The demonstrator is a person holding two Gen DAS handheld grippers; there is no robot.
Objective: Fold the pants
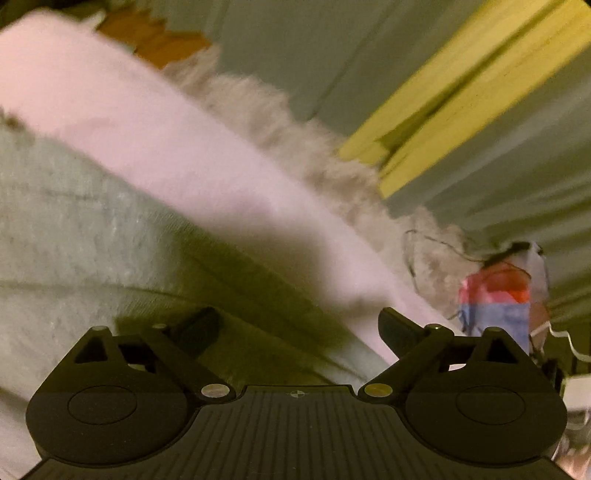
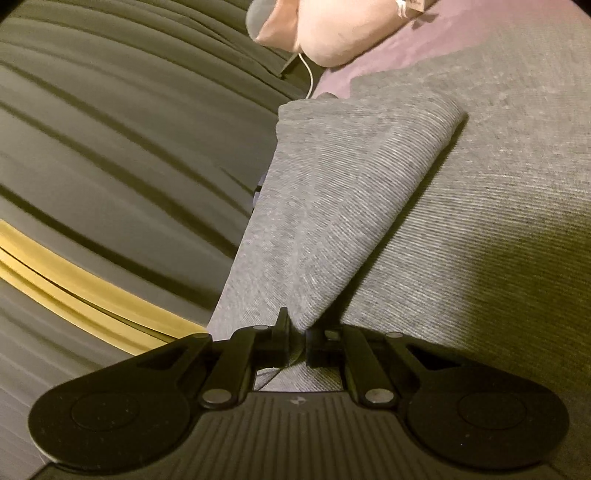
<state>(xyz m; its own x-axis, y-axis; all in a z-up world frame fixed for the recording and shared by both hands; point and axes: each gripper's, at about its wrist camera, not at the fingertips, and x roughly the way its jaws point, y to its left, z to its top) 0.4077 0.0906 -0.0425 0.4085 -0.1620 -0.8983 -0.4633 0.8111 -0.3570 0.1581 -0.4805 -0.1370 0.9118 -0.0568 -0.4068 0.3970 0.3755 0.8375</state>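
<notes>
Pants [image 2: 332, 206]: grey ribbed knit, one folded flap lying over the wider grey spread on the bed.
Flap axis: runs from the right tongs up and away, ending in a blunt edge near the pink pillow [image 2: 325, 33].
Right tongs [image 2: 297, 341]: pressed together, pinching the flap's near tip.
Left tongs [image 1: 299, 328]: spread, nothing between, above pale grey fabric and a pink blanket [image 1: 147, 140].

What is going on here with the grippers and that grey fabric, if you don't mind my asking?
A person is folding grey pants on a bed with two handheld grippers. The right gripper has its jaws shut on a raised fold of the pants. The left gripper is open and holds nothing, above the grey fabric beside a pink blanket.
</notes>
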